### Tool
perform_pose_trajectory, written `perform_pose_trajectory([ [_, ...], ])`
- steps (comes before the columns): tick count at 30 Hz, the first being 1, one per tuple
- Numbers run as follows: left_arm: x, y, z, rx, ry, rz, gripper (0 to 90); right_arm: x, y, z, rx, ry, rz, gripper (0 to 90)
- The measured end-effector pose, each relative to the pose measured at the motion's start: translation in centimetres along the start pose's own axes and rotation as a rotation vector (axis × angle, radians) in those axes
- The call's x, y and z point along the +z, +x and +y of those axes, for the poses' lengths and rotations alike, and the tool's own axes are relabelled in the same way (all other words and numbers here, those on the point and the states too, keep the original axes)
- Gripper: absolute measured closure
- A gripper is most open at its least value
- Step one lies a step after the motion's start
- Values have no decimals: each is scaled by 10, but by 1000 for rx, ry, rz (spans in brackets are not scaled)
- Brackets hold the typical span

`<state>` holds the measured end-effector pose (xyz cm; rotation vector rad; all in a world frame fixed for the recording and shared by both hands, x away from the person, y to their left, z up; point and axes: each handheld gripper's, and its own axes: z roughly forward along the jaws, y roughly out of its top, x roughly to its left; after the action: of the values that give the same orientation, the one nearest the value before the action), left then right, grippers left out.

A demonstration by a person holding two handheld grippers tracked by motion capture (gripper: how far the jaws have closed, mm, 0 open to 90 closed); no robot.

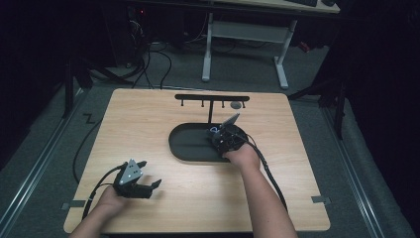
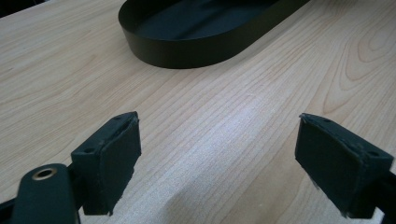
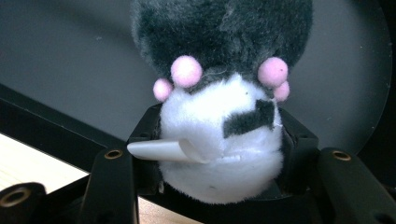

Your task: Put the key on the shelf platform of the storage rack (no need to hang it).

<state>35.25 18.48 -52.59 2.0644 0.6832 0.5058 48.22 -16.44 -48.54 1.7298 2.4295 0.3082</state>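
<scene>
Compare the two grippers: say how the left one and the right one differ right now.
The left gripper has its jaws wide apart with nothing between them; the right gripper has its jaws shut on a plush toy. The left gripper sits over bare wood of the table; the right gripper is over the black oval tray. Both are hand-held, with black jaws.
</scene>
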Motion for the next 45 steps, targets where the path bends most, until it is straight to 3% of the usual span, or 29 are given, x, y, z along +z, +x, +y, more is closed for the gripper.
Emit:
perform_pose_trajectory([
  [5, 0, 0, 0, 0, 0, 1, 153, 0, 0, 0, -11, -10, 1, 425],
  [8, 0, 0, 0, 0, 0, 1, 153, 0, 0, 0, 9, 1, -2, 314],
  [13, 0, 0, 0, -4, -1, 0, 153, -4, 0, 0, 16, -8, -1, 277],
  [14, 0, 0, 0, -3, 0, -1, 153, -6, -2, 0, -7, -16, -5, 263],
  [19, 0, 0, 0, -2, 0, -1, 153, -12, -2, -1, 15, -19, 11, 219],
  [45, 1, -1, 0, 5, 5, 1, 153, -56, -2, -14, 4, -112, 9, 217],
])
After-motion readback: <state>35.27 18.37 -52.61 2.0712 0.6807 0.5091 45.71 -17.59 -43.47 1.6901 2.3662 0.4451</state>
